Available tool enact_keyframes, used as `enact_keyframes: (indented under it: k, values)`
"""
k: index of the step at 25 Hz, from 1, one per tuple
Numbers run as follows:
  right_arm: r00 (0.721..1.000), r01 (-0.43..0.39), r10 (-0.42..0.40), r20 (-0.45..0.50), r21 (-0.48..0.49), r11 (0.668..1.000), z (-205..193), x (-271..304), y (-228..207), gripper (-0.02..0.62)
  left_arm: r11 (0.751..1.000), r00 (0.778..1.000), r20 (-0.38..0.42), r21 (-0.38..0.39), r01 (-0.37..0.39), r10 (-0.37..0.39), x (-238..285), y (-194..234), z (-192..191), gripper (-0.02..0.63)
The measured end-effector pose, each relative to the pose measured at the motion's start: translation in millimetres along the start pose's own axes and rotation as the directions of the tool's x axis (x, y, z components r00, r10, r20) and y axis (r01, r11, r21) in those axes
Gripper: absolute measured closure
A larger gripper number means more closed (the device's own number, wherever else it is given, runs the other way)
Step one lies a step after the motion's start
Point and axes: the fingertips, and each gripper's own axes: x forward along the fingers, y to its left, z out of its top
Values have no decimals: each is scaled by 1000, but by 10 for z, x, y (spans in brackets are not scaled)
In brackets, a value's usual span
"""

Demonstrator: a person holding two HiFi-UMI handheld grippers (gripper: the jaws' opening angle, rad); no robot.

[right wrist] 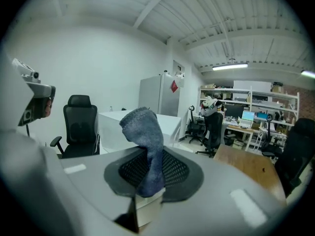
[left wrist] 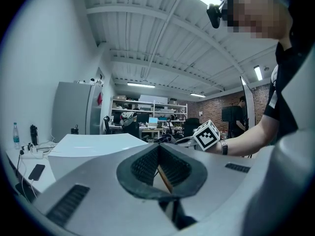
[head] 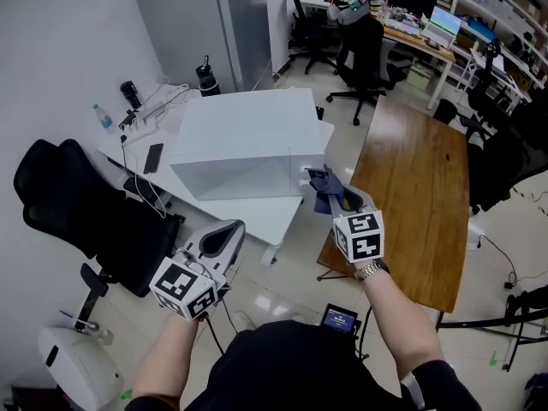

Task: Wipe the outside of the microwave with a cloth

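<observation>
The microwave (head: 244, 139) is a white box on a white table (head: 274, 217). My right gripper (head: 330, 197) is shut on a dark blue cloth (head: 328, 188), held at the microwave's front right corner; whether the cloth touches it I cannot tell. In the right gripper view the cloth (right wrist: 145, 132) stands up from between the pads, with the microwave (right wrist: 109, 127) behind it. My left gripper (head: 224, 236) hangs lower, off the table's front edge, shut with nothing in it. The left gripper view shows its jaws closed and the microwave (left wrist: 93, 144) ahead to the left.
A black office chair (head: 77, 208) stands at the left. A wooden table (head: 419, 195) lies at the right. A phone (head: 153, 157), cables, a water bottle (head: 103, 118) and a black flask (head: 207, 78) sit on the table beyond the microwave.
</observation>
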Motion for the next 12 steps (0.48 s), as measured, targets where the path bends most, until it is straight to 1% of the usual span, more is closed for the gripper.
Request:
enact_keyframes:
  k: [7, 9, 12]
  values:
    - [996, -66, 66, 65, 4, 998, 242, -334, 201, 529, 1000, 1000, 10, 5, 8, -8, 5, -107, 19, 601]
    - [994, -78, 78, 80, -5, 997, 308, -412, 247, 529, 1000, 1000, 13, 12, 11, -11, 9, -121, 33, 601]
    - [990, -93, 95, 103, -27, 995, 395, -520, 329, 529, 1000, 1000, 13, 0, 5, -5, 4, -141, 32, 601]
